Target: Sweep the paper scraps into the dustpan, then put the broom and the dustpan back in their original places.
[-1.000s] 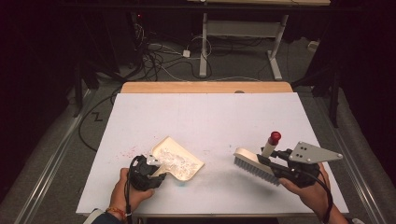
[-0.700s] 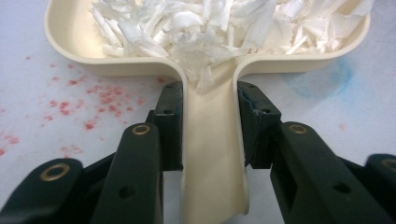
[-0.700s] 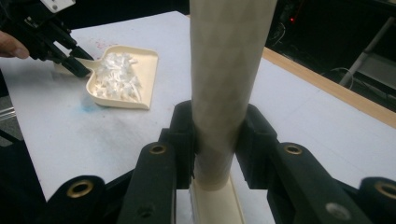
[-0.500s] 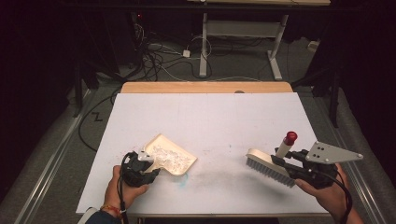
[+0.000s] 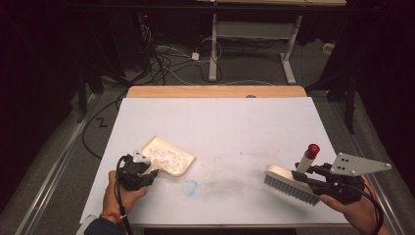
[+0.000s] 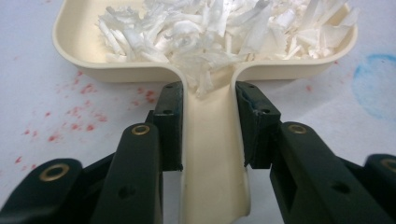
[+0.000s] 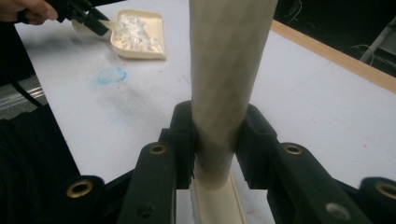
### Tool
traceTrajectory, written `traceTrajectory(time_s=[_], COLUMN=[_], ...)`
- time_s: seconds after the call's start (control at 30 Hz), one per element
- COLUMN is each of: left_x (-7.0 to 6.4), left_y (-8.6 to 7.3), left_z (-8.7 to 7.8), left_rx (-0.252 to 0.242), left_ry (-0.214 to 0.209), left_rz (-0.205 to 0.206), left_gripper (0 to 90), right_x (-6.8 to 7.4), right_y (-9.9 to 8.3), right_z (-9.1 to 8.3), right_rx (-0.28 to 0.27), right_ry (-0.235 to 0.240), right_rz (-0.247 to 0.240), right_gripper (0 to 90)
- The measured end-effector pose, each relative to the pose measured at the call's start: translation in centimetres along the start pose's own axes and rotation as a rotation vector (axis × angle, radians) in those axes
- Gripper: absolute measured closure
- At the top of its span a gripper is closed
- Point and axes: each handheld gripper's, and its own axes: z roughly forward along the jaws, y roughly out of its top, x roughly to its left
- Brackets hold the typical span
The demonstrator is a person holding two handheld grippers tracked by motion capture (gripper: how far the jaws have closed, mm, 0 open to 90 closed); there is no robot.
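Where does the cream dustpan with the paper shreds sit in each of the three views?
High view: dustpan lower left, handle in left gripper.
Left gripper view: dustpan across the top, handle between the jaws.
Right gripper view: dustpan top left, far off.
Shared landmark: blue smudge on the table.

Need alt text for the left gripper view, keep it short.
The left gripper clamps the handle of a cream dustpan, its pan heaped with white paper shreds. It rests on a white table speckled red, with a blue smudge at right.
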Motion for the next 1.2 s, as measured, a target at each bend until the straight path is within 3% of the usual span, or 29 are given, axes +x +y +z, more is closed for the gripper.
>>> traceTrajectory(time_s=[0.17, 0.23, 0.43, 0.5, 0.53, 0.67, 0.77, 0.8, 0.87, 1.03, 1.13, 1.2], left_x=[0.6, 0.8, 0.4, -0.3, -0.9, -2.7, -2.9, -2.9, -2.7, -1.7, -1.4, -1.6], left_y=[-0.3, -0.4, -0.4, -0.3, -0.2, 0.4, 0.3, 0.2, -0.3, -1.9, -2.3, -2.4], left_z=[0.2, 0.2, 1.0, 1.3, 1.4, 1.1, 0.4, 0.1, -0.3, -1.3, -1.3, -1.2], left_rx=[-0.010, -0.013, -0.022, -0.021, -0.018, -0.038, -0.118, -0.141, -0.188, -0.309, -0.309, -0.313], left_ry=[0.038, 0.051, 0.049, 0.038, 0.040, 0.012, -0.063, -0.065, -0.021, -0.008, 0.002, 0.015], left_rz=[-0.045, -0.058, -0.111, -0.138, -0.137, -0.062, -0.043, -0.030, -0.022, -0.029, -0.032, -0.012], left_gripper=[63.3, 63.2, 63.0, 57.8, 54.6, 40.4, 35.8, 32.5, 25.1, 22.0, 21.6, 21.9], right_x=[-0.1, -0.3, -1.2, -1.6, -1.9, -3.8, -5.5, -6.0, -6.9, -7.9, -8.3, -8.7], right_y=[-0.2, -0.4, -0.8, -0.6, -0.5, 0.3, 0.6, 0.6, 0.6, 0.3, 0.2, 0.3], right_z=[-0.1, 0.0, 0.8, 1.3, 1.6, 2.9, 4.0, 4.4, 5.4, 7.3, 8.2, 9.0], right_rx=[0.032, 0.037, 0.093, 0.118, 0.132, 0.158, 0.170, 0.177, 0.181, 0.172, 0.171, 0.177], right_ry=[0.047, 0.058, 0.084, 0.081, 0.079, 0.047, 0.016, 0.008, -0.011, -0.045, -0.056, -0.063], right_rz=[0.001, 0.027, 0.079, 0.071, 0.067, 0.052, 0.065, 0.078, 0.096, 0.138, 0.162, 0.168], right_gripper=[71.2, 71.2, 71.1, 70.9, 70.1, 66.3, 62.1, 61.4, 59.1, 57.6, 57.6, 57.9])
